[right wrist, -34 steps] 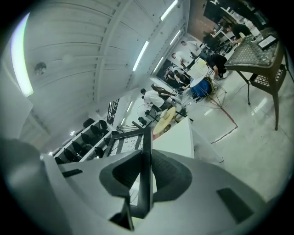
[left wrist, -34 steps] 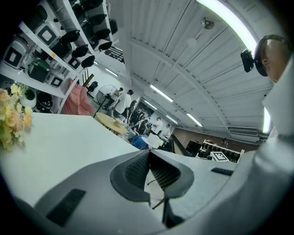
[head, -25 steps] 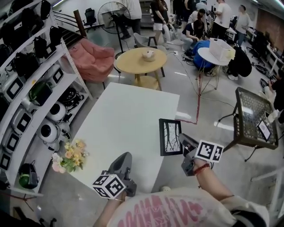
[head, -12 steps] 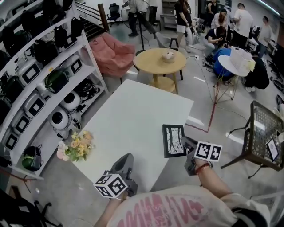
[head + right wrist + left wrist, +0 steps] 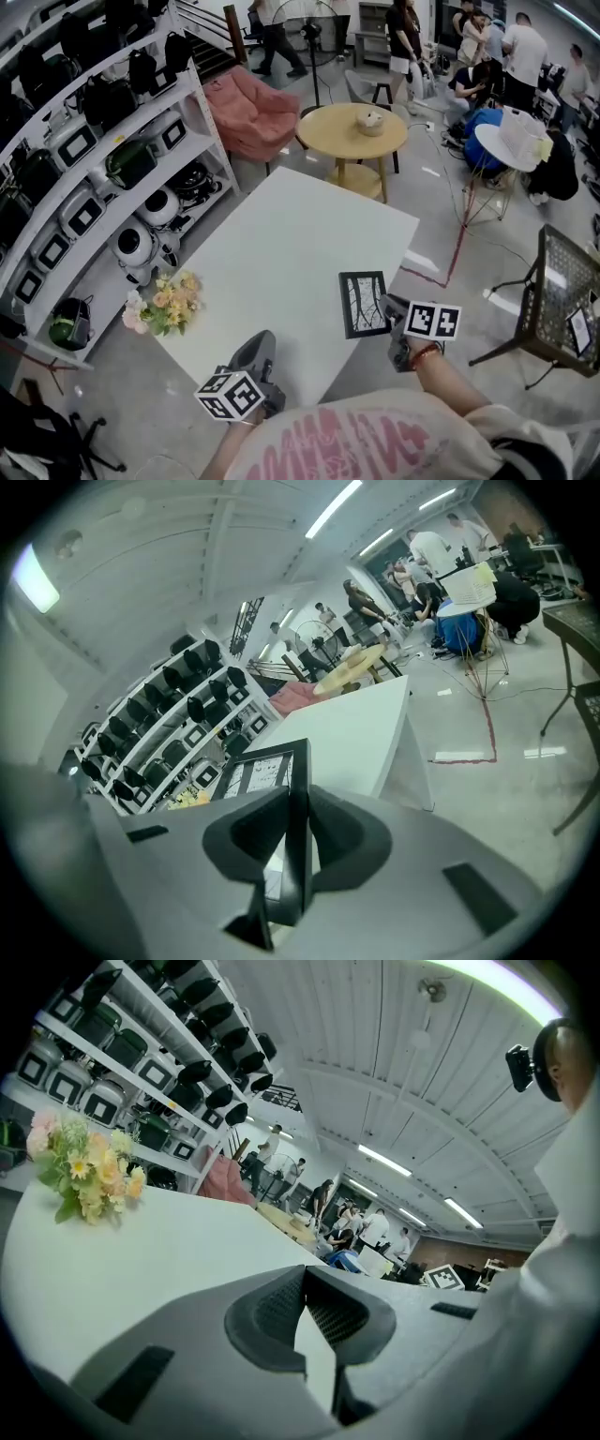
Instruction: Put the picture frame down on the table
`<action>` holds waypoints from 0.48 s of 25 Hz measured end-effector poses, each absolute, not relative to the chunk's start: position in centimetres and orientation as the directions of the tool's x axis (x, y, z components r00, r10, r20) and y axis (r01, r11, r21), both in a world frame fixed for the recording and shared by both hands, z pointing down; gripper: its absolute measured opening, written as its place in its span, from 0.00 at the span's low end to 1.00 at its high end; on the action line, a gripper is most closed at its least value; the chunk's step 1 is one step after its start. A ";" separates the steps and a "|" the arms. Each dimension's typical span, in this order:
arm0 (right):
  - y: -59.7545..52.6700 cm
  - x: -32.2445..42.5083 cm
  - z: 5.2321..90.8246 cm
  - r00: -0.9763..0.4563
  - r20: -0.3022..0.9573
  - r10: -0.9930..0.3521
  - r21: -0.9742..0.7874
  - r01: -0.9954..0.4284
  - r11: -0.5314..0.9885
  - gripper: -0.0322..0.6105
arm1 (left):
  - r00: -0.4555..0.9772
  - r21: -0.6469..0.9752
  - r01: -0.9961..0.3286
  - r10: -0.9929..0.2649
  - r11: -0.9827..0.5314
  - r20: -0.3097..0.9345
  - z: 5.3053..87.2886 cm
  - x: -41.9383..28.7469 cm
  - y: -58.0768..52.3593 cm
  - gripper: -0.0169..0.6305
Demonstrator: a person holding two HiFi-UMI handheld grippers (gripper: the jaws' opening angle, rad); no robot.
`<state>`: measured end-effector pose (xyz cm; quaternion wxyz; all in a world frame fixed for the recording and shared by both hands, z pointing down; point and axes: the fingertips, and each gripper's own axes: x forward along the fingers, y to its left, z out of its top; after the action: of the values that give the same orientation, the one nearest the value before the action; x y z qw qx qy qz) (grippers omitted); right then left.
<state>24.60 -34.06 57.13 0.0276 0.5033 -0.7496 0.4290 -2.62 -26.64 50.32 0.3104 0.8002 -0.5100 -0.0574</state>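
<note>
The picture frame (image 5: 362, 304) is black with a white branch drawing. It hangs over the right front edge of the white table (image 5: 281, 244). My right gripper (image 5: 385, 312) is shut on the frame's right side. In the right gripper view the frame (image 5: 267, 769) stands edge-on between the jaws of the right gripper (image 5: 295, 822), with the table (image 5: 352, 728) beyond it. Whether the frame touches the table I cannot tell. My left gripper (image 5: 262, 343) hovers at the table's near edge. In its own view the left gripper (image 5: 304, 1283) is shut on nothing.
A flower bunch (image 5: 164, 305) lies at the table's left edge, next to shelves of gear (image 5: 89, 141). A round wooden table (image 5: 356, 131) and a pink beanbag (image 5: 248, 112) stand beyond. A wire chair (image 5: 561, 305) is at the right, with several people further back.
The head view has swung, so the room sits differently in the picture. The frame stays in my right gripper at the table's right front edge. The left gripper has barely moved.
</note>
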 end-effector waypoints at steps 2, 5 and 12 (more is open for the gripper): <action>-33.9 24.0 57.9 -0.501 0.495 -0.710 -0.601 -0.787 0.136 0.16 | 0.463 0.543 -0.791 -0.856 -0.281 0.230 50.2 -2.8 -26.8 0.03; -33.8 23.3 58.9 -0.511 0.518 -0.686 -0.587 -0.796 0.150 0.16 | 0.451 0.546 -0.793 -0.863 -0.269 0.229 50.2 -3.0 -26.9 0.03; -33.8 22.5 60.3 -0.529 0.544 -0.651 -0.565 -0.805 0.181 0.16 | 0.432 0.550 -0.797 -0.871 -0.249 0.233 50.7 -3.3 -27.0 0.03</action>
<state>22.46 -33.83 60.28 0.0901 0.4768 -0.7633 0.4265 -3.28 -26.98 50.65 0.3088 0.7879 -0.5294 -0.0598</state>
